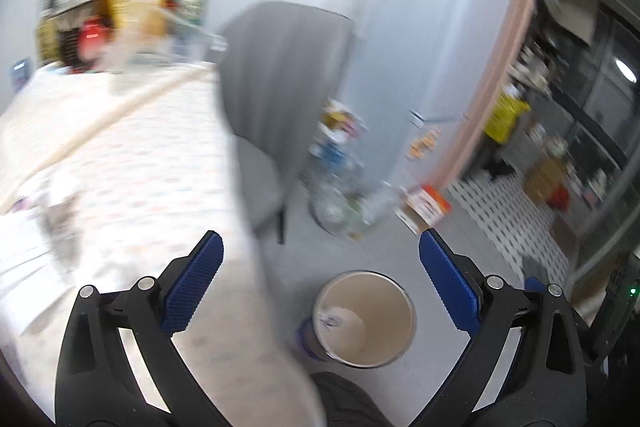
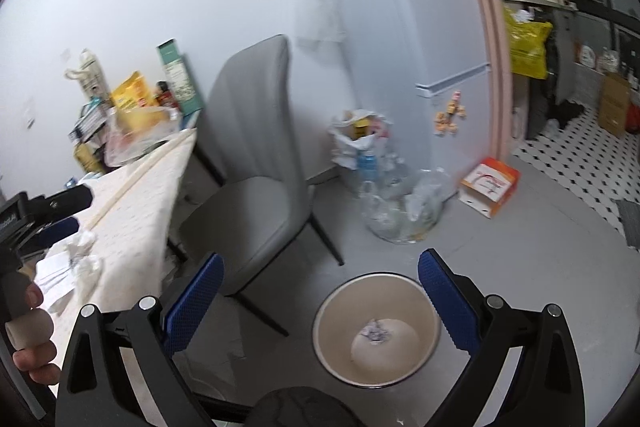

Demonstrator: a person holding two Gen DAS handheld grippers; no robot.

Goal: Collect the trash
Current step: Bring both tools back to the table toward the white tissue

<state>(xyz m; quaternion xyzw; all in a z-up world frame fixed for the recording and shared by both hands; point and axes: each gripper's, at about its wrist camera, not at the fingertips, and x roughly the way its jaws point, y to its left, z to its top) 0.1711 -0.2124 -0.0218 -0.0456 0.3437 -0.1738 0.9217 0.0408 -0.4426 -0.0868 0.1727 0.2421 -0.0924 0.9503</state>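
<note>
grey chair (image 2: 256, 163), beige bin (image 2: 376, 327), checkered floor (image 2: 580, 155)

A grey padded chair (image 2: 256, 163) stands pushed toward a table (image 2: 136, 203) covered in a pale patterned cloth. Boxes and packets (image 2: 132, 99) are stacked at the table's far end against a white wall. A white fridge (image 2: 420, 27) dotted with magnets stands beyond the chair, and an orange and white box (image 2: 490, 187) lies on the grey floor beside it.
</note>
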